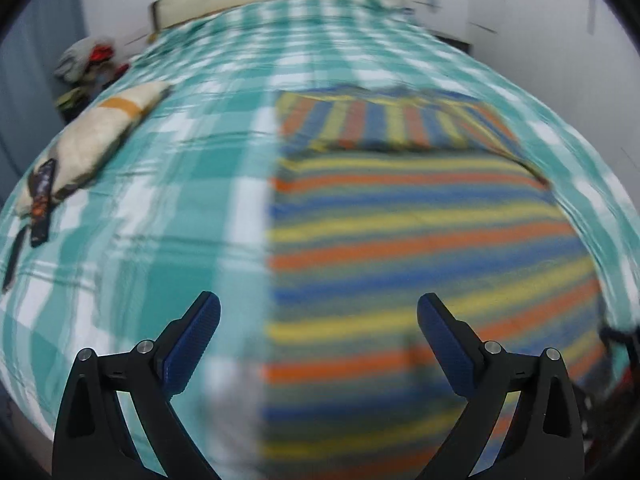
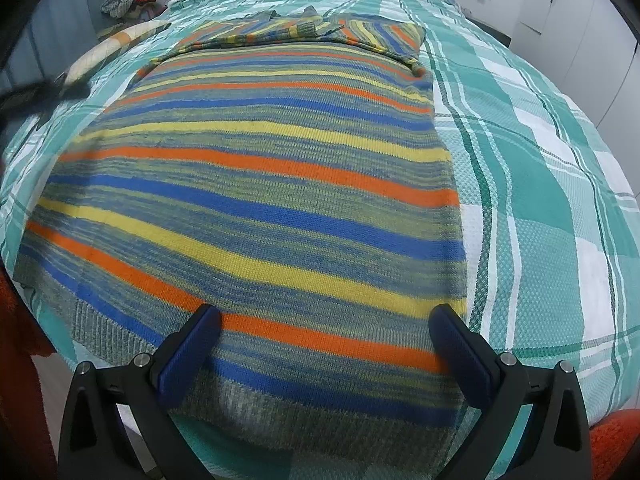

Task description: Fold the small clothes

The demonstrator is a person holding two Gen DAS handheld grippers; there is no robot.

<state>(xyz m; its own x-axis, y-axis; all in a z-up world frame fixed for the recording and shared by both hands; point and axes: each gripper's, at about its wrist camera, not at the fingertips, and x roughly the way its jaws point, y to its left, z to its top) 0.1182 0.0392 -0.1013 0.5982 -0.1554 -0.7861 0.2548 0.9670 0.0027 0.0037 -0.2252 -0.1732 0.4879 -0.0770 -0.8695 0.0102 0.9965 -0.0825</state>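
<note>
A striped knit sweater in blue, yellow, orange and grey-green lies flat on the bed, sleeves folded in across its far end. It also shows in the left wrist view, blurred. My left gripper is open and empty, above the sweater's left edge near the hem. My right gripper is open and empty, just above the hem at the sweater's right part. A dark blur at the left edge of the right wrist view may be the left gripper.
The bed has a green and white checked cover. A cream cushion with an orange band and a dark patterned strip lie at the left. A clothes pile sits by the far left wall. Orange fabric shows at the near edge.
</note>
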